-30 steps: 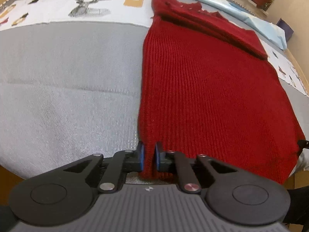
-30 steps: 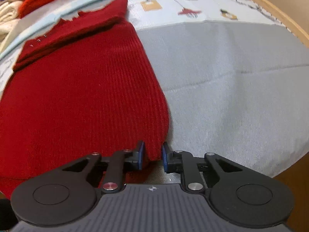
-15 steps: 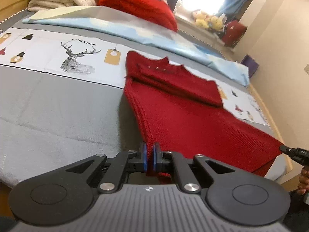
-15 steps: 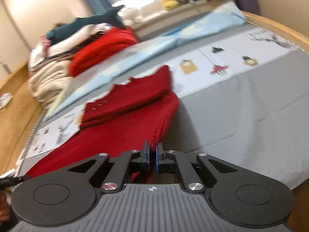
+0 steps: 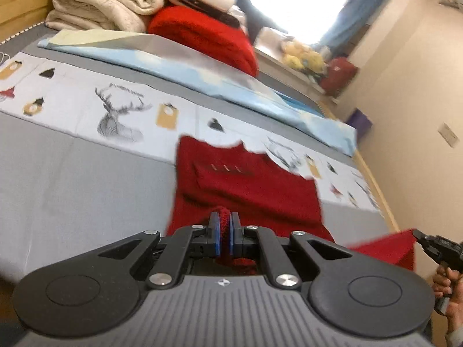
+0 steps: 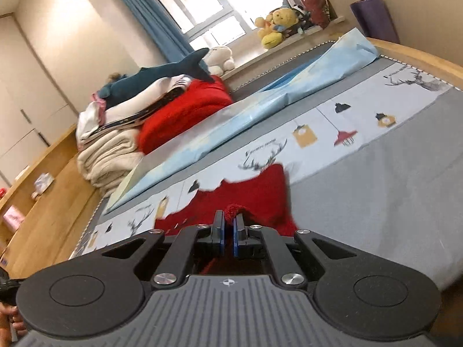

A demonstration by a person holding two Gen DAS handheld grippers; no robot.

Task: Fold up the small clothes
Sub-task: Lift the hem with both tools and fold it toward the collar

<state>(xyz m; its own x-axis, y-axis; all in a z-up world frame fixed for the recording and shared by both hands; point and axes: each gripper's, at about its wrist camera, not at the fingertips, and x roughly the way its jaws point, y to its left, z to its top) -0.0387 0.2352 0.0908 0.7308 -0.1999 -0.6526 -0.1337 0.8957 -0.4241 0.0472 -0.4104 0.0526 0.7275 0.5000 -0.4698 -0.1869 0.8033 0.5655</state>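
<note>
Over at the far left, a stack of folded cream blankets is sitting at the head of the grey bed, with a bright red knitted bundle lying just beside it and a pale blue folded sheet stretching along in front of both. A white printed strip showing a stag's head and small lanterns is running across the bed below the sheet. Nearer the middle, the dark red ribbed knitted sweater is resting with its upper part on the bed, its neck end overlapping the printed strip, while its near hem is hanging lifted off the bed. The left tongs are clamping one bunched corner of that hem between their blue pads. Further right, the other hem corner is stretching out to the right tongs, carried by a person's hand. In the right wrist view, the right tongs are likewise pinching a bunch of the sweater between closed blue pads. A yellow plush bear is sitting on the window sill beyond the bed.
</note>
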